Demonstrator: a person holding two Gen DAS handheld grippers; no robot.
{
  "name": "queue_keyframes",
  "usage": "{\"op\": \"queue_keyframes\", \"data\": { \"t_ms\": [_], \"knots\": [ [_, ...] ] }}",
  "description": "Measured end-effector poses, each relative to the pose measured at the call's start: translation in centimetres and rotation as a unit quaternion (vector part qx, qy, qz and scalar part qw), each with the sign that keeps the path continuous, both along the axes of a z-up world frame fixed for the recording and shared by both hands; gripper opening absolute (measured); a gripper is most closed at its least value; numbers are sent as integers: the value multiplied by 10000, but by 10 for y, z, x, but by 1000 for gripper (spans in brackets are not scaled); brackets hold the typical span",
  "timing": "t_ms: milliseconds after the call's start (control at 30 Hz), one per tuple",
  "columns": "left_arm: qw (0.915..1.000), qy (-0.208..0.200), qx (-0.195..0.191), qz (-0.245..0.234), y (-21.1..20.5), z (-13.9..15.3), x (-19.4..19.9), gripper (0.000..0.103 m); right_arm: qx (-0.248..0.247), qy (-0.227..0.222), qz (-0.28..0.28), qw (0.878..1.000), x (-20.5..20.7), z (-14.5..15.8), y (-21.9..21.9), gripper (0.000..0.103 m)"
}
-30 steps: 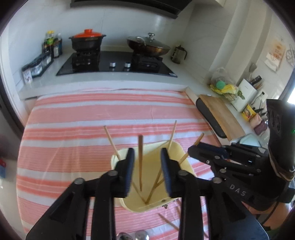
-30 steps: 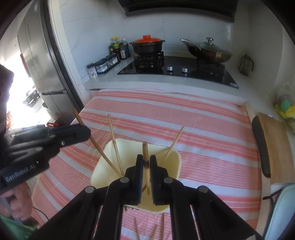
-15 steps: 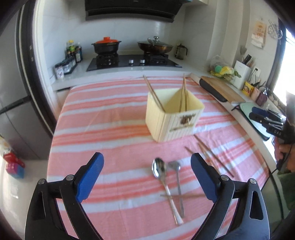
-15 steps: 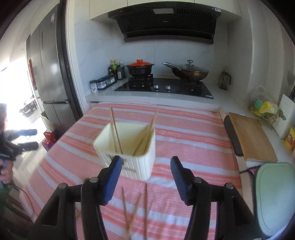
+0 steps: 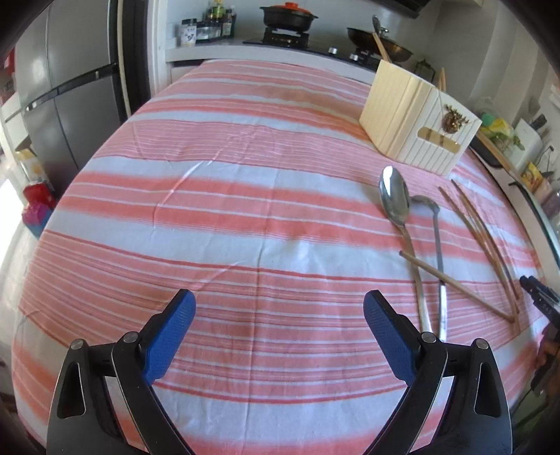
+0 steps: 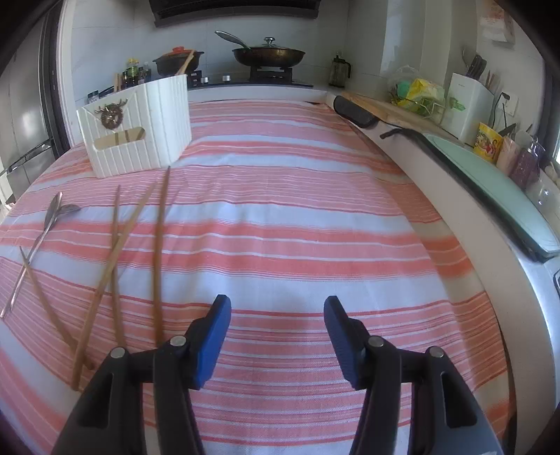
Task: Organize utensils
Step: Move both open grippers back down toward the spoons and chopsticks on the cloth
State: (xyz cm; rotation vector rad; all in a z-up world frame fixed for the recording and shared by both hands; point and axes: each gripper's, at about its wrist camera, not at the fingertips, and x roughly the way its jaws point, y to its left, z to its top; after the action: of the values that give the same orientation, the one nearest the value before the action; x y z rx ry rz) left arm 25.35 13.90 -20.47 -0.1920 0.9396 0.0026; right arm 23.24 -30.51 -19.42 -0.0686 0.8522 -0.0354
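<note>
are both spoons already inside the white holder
No, the large spoon and the smaller spoon lie on the striped cloth in front of the white holder.

No legible text in either view. The white holder (image 6: 136,129) carries a gilt stag-head emblem (image 6: 111,113), a picture and not lettering. A yellow packet (image 6: 487,141) on the side desk shows a printed picture, its wording too small to read. A paper sheet on the wall (image 6: 496,21) bears print that cannot be made out. Labels on the bottles and jars (image 5: 206,26) by the stove are blurred.
</note>
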Motion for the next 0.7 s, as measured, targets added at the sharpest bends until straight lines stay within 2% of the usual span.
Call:
{"op": "queue_keyframes", "data": {
  "t_ms": [67, 167, 400, 700],
  "knots": [
    [9999, -99, 120, 71, 0, -3, 1, 97, 139, 5, -2, 9999, 2, 0, -3, 56],
    [9998, -143, 61, 83, 1, -4, 0, 98, 273, 26, -19, 9996, 4, -2, -5, 57],
    [9994, -282, -198, 51, 9, -4, -6, 101, 243, 1, -43, 9997, 4, -3, -3, 57],
    [9989, -329, -323, 39, 12, -4, -8, 102, 286, 4, -44, 9996, 4, -3, -5, 58]
  ]
}}
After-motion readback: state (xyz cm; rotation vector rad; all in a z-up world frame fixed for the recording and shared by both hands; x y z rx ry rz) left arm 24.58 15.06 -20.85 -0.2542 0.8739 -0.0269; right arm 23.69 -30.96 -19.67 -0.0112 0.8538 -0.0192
